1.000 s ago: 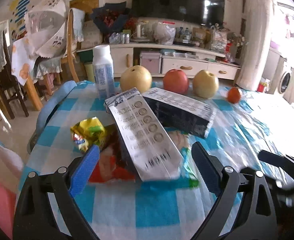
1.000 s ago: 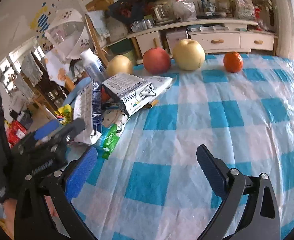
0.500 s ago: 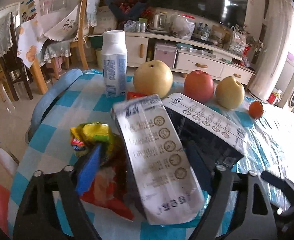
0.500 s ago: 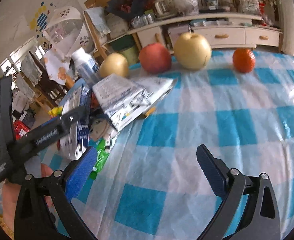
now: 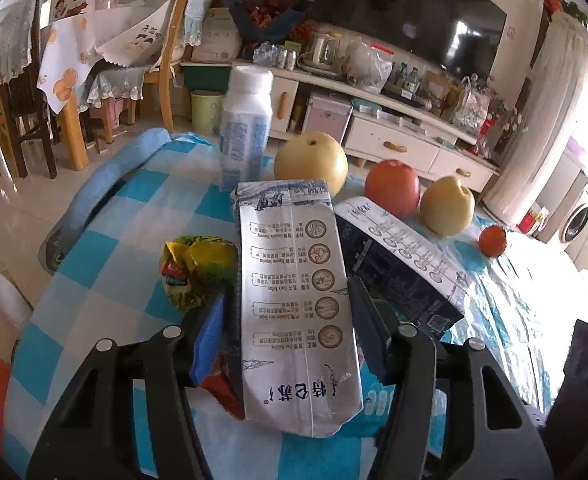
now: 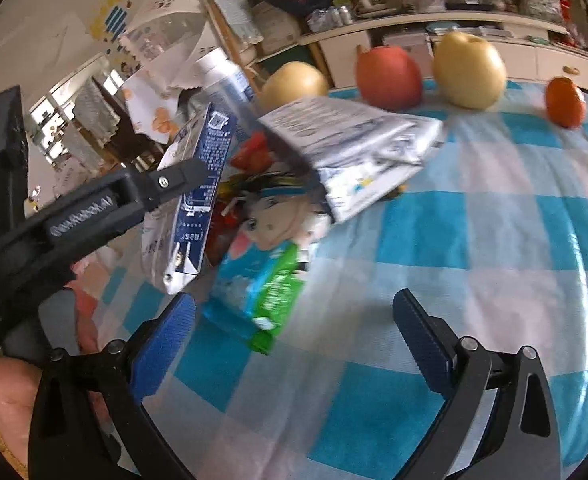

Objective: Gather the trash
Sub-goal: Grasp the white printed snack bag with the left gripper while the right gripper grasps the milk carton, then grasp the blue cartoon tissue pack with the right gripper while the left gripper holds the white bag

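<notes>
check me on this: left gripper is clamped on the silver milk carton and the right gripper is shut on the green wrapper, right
Not quite. The left gripper is clamped on the silver milk carton, as the left wrist view shows. But the right gripper is open and holds nothing: in the right wrist view its blue pads stand wide apart, and the green wrapper lies on the checked tablecloth ahead of them.

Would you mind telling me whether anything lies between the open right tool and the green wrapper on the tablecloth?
Nothing visible does. The right tool is open, and the green wrapper lies just ahead of its fingertips on bare tablecloth.
</notes>
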